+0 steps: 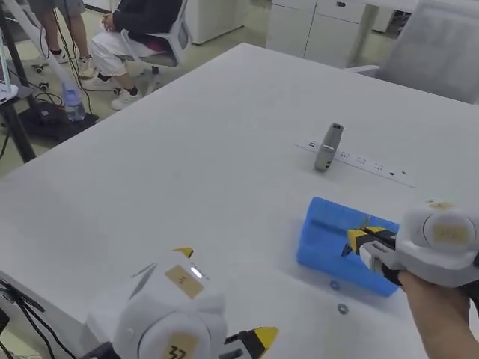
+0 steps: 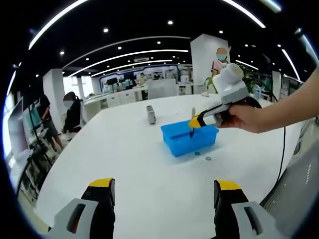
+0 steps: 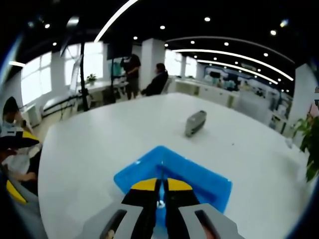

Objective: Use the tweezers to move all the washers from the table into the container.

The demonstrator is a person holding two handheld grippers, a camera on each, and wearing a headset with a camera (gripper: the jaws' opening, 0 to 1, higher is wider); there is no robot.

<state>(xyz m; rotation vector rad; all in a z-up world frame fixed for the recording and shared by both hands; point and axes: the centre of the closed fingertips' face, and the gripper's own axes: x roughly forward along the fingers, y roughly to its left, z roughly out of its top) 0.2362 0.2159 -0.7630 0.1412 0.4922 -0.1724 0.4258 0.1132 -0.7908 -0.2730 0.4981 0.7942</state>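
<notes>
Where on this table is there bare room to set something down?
Free: the wide stretch of table between the left gripper and the container, and left of the gray block. Crowded: the container's near side, where two washers lie near the right gripper holding tweezers.

One mark you can read: the tan sticker (image 1: 178, 348) on the body of your left hand-held gripper (image 1: 223, 295) looks like "32". The second tan sticker (image 1: 184, 278), higher on the same body, has small marks too blurred to read. The yellowish label (image 1: 450, 233) on your right hand-held gripper (image 1: 364, 235) is illegible. The print along the strip (image 1: 359, 160) on the worktop (image 1: 187, 164) is too small to make out.
</notes>
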